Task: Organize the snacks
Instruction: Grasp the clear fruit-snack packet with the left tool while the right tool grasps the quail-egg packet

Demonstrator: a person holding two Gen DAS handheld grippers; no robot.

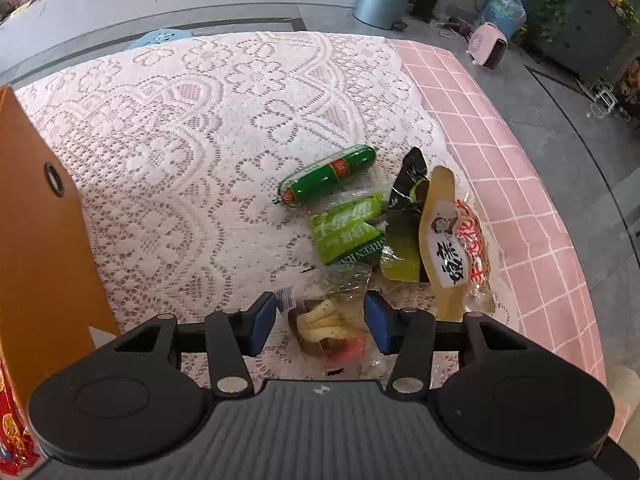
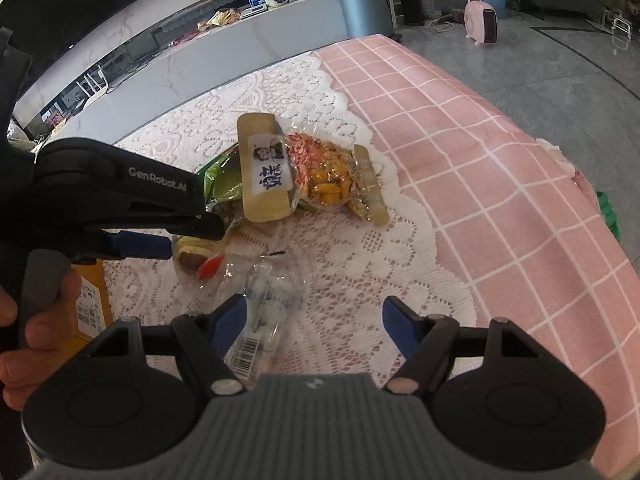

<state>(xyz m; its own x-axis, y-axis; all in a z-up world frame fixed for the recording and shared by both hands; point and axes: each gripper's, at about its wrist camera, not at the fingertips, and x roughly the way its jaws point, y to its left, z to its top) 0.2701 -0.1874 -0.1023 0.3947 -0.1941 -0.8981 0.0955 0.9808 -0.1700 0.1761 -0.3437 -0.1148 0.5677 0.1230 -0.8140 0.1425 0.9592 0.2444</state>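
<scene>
Nearest you, your left hand-held gripper (image 1: 320,326) sits spread wide, its blue pads either side of the clear-wrapped pastry snack with a white, brown and red filling (image 1: 330,330) but not yet pinching it, so I'd say you're lining up a pick. Your right hand-held gripper (image 2: 314,326) is released too, hanging over the lace-covered tabletop (image 2: 360,276), with a clear barcoded wrapper (image 2: 260,316) by its left pad. To the left stands the orange cardboard box (image 1: 44,220), probably where the snacks go. Further out lies the pile: a light green packet (image 1: 346,228), a tan pouch with a white label (image 1: 444,240), then the green sausage stick (image 1: 328,176). They're loosely overlapped, so taking the near, separate one first makes sense.
</scene>
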